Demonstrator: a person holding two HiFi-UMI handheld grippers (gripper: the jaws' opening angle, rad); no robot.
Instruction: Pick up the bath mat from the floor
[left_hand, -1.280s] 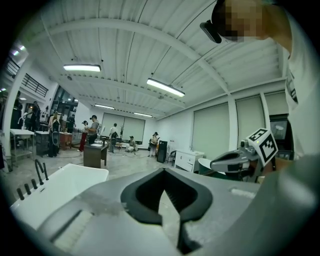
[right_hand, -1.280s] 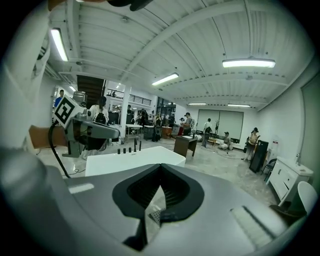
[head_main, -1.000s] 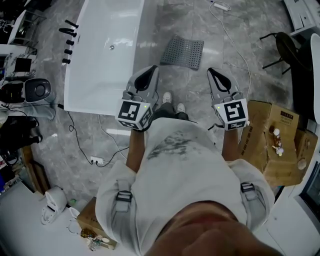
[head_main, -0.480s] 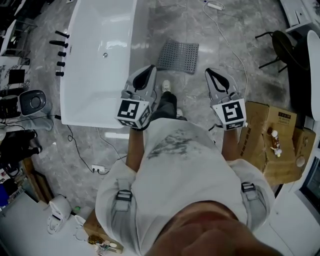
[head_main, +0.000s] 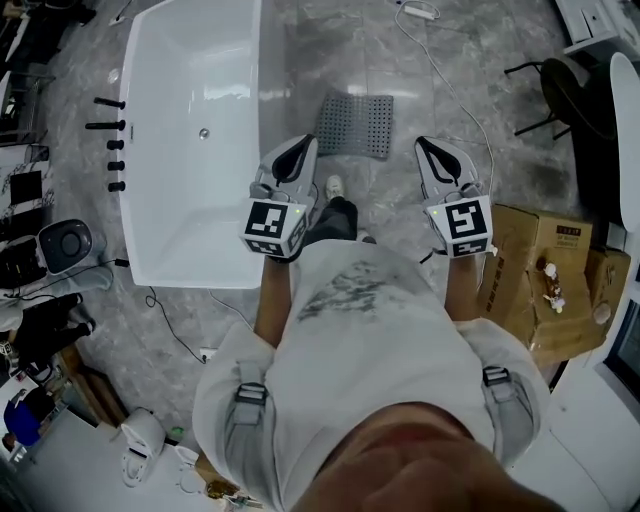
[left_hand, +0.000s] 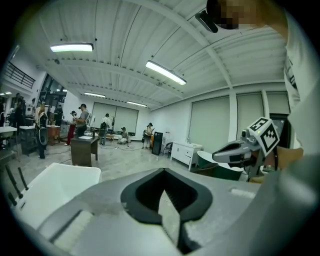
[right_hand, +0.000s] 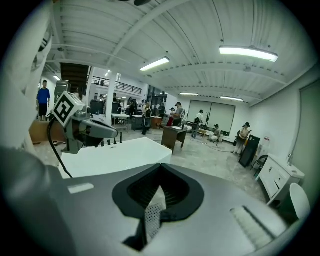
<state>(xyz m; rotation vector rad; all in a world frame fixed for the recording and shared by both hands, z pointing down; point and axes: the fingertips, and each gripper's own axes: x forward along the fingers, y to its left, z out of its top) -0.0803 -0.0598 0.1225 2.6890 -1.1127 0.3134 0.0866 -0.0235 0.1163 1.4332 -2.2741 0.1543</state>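
The bath mat (head_main: 355, 125) lies flat on the floor (head_main: 325, 45) ahead of the person's feet, beside the bathtub (head_main: 190, 220). It sits between the left tongs (head_main: 299, 148) and right tongs (head_main: 428, 150), slightly nearer the left. Both are pressed together, empty, and well above it.

Grey marbled floor (head_main: 330, 60) runs past a white bathtub (head_main: 190, 150) on one side and cardboard boxes (head_main: 520, 250) on the other, with a black chair (head_main: 555, 80) beyond. The ribbed white ceiling (left_hand: 125, 40) carries tube lights (left_hand: 165, 73). Pale wall panels (left_hand: 215, 125) may be blinded windows, above a white cabinet (left_hand: 186, 151).
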